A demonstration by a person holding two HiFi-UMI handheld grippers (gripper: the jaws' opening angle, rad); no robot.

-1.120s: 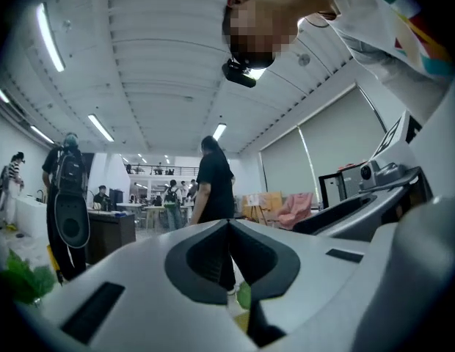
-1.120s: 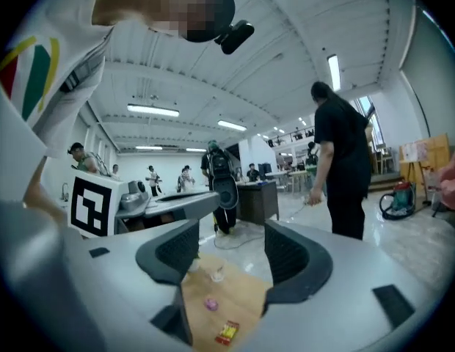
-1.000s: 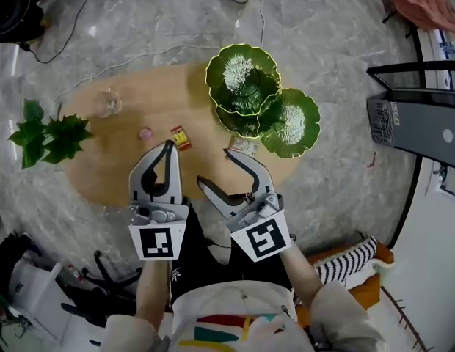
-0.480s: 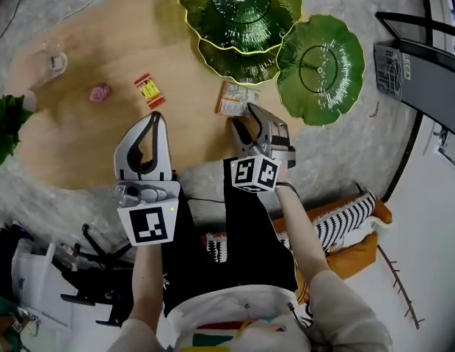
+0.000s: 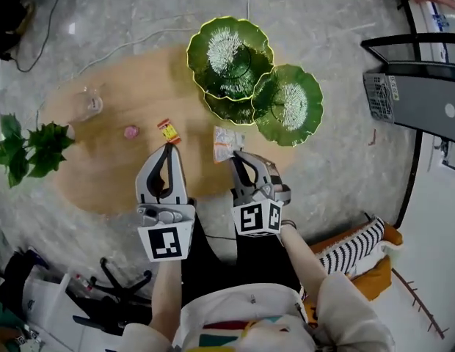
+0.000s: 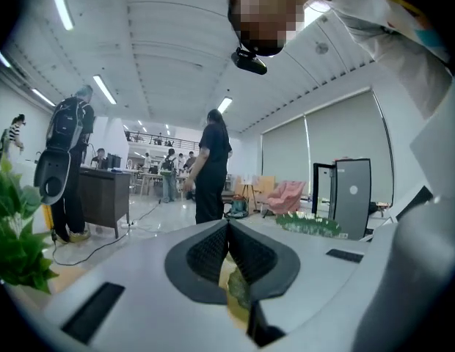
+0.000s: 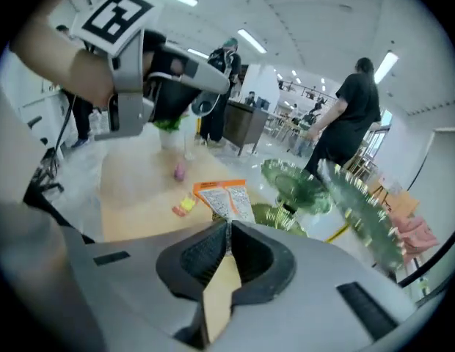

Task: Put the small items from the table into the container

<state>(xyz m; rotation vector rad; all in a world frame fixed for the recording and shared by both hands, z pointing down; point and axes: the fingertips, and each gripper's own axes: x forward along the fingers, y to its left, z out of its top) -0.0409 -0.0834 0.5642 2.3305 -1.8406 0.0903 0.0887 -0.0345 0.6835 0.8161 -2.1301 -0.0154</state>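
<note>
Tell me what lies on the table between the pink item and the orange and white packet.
A small red and yellow packet lies between the pink item and the orange and white packet. The head view shows this plainly.

Three green dishes (image 5: 229, 56), two packets (image 5: 226, 144), one pink trinket (image 5: 130, 132), one glass (image 5: 90, 103), one plant (image 5: 33, 147)
</note>
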